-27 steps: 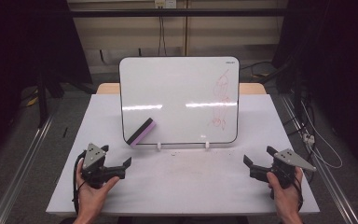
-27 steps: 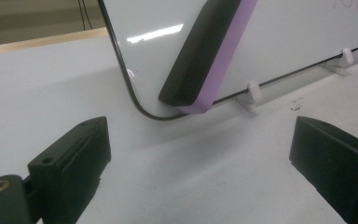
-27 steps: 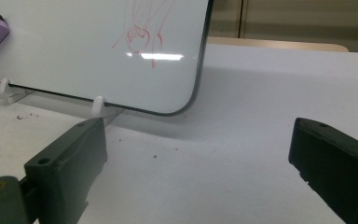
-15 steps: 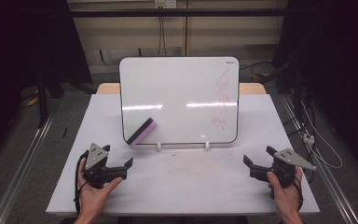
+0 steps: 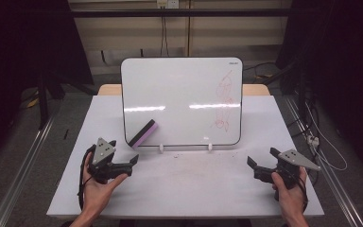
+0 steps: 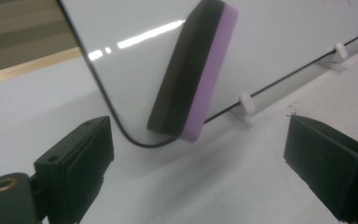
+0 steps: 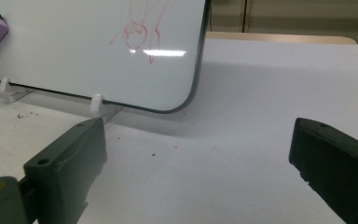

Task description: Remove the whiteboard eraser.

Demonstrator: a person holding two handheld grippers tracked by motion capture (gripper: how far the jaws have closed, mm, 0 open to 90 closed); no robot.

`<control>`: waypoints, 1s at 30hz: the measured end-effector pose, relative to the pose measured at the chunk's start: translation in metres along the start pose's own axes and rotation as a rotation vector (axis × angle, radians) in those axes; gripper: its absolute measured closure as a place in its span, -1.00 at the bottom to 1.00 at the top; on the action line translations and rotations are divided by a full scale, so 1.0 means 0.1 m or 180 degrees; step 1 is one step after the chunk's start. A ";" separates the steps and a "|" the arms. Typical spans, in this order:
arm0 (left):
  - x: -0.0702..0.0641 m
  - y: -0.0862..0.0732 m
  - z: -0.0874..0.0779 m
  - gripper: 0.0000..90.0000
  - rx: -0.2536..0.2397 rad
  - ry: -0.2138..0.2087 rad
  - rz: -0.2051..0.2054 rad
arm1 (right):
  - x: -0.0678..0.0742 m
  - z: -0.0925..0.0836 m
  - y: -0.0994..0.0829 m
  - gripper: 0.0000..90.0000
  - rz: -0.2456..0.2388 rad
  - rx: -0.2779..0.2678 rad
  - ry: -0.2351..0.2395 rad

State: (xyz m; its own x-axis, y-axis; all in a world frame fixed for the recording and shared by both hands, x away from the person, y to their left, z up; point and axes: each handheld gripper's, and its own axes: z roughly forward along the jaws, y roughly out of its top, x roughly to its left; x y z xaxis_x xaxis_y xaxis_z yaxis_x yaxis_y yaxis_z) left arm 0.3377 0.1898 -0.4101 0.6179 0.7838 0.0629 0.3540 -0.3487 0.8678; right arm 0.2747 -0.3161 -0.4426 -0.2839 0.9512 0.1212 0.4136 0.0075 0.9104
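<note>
A whiteboard (image 5: pixel 182 101) stands tilted back on small white clips at the middle of the table, with a red scribble (image 5: pixel 224 101) on its right side. A black and purple eraser (image 5: pixel 142 134) sticks slanted to its lower left corner. My left gripper (image 5: pixel 131 164) hovers low just in front and left of that corner, open and empty. In the left gripper view the eraser (image 6: pixel 193 74) sits ahead, between and above the jaws of the left gripper (image 6: pixel 200 158). My right gripper (image 5: pixel 262 158) is open near the front right, facing the board's lower right corner (image 7: pixel 186 98).
The white table top (image 5: pixel 184 189) spreads wide in front of the board. A wooden edge (image 5: pixel 255 89) shows behind it. Cables (image 5: pixel 321 146) trail on the floor at the right, and a metal rail (image 5: pixel 23 165) runs along the left. Dark specks (image 7: pixel 25 114) lie near the clips.
My left gripper has edged slightly up and right, toward the eraser corner of the board. The right gripper has kept still.
</note>
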 end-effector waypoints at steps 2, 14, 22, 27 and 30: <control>-0.02 0.03 0.04 -0.82 0.0024 0.0017 0.0099 | 0.00 0.00 0.00 -0.92 -0.0010 -0.0003 0.0012; -0.02 0.30 0.17 -0.81 0.0139 0.0152 0.0223 | 0.03 0.02 0.00 -0.92 -0.0064 0.0021 0.0033; -0.11 0.39 0.29 -0.62 0.0236 0.0408 0.0603 | 0.07 0.06 0.01 -0.92 -0.0108 0.0045 0.0081; -0.08 0.33 0.39 -0.41 0.0356 0.0360 0.0678 | 0.07 0.05 0.01 -0.92 -0.0125 0.0033 0.0100; -0.11 0.32 0.45 -0.29 0.0437 0.0341 0.0760 | 0.08 0.06 0.01 -0.92 -0.0115 0.0035 0.0088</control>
State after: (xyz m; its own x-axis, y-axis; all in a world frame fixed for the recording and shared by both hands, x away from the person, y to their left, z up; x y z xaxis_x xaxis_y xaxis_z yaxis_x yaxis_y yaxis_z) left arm 0.3737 0.1475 -0.4053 0.6201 0.7183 0.3153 0.3038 -0.5905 0.7477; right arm 0.2782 -0.3071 -0.4427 -0.3226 0.9413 0.0992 0.4120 0.0453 0.9100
